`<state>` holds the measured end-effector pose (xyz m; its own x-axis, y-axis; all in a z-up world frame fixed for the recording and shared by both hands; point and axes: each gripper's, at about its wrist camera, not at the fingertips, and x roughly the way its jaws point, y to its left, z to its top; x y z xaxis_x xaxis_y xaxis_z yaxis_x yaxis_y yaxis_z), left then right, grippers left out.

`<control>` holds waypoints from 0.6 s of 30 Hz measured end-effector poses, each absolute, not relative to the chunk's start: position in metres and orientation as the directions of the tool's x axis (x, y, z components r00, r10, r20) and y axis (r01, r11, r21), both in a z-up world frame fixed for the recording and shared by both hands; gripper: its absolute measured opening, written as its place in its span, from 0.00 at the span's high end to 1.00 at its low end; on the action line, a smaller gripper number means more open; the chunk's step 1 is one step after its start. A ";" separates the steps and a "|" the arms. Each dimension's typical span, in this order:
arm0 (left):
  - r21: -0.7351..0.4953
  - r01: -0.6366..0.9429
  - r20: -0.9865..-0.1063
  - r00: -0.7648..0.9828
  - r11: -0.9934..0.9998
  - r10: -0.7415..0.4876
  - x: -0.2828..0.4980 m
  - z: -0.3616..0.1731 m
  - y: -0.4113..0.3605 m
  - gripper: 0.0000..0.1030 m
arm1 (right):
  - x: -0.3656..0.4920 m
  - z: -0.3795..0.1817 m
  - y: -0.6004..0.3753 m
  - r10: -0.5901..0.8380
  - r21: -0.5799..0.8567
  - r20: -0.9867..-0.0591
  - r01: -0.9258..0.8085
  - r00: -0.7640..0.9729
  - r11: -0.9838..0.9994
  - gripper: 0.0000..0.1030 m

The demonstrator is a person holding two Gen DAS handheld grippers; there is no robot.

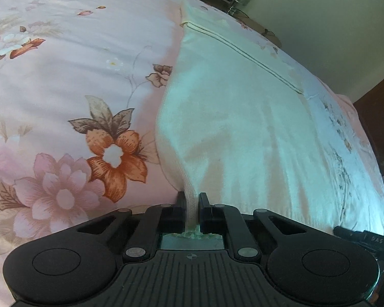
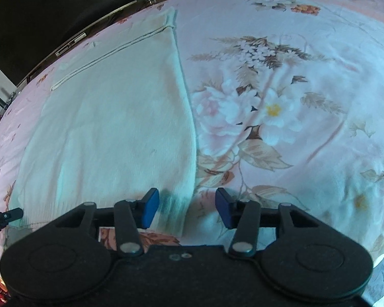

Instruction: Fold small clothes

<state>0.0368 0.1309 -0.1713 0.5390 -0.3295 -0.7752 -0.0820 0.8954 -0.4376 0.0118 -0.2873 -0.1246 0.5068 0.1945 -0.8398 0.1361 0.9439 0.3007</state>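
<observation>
White garment (image 1: 243,128) lies flat on the floral bedsheet (image 1: 64,76), its far hem running toward the bed's far edge; a raised seam line crosses the cloth near that end. Left gripper (image 1: 191,202): jaws clamped on the garment's near ribbed edge, a fold of cloth pinched between them. Right gripper (image 2: 187,206): blue pads (image 2: 151,206) apart, straddling the garment's near right corner; the only lettering, on a black part at the left view's lower right, is too faint to read.
</observation>
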 end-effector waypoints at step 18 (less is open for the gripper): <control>-0.472 0.055 -0.603 0.708 0.880 -0.368 0.112 -0.085 0.126 0.93 | 0.059 -0.048 -0.294 0.379 0.525 -0.657 0.034 0.651 0.851 0.93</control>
<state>0.1122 0.1259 -0.0854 0.7080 -0.3678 -0.6029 0.0553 0.8799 -0.4719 0.0590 -0.2938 -0.0481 0.6513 0.3793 -0.6572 0.0342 0.8506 0.5247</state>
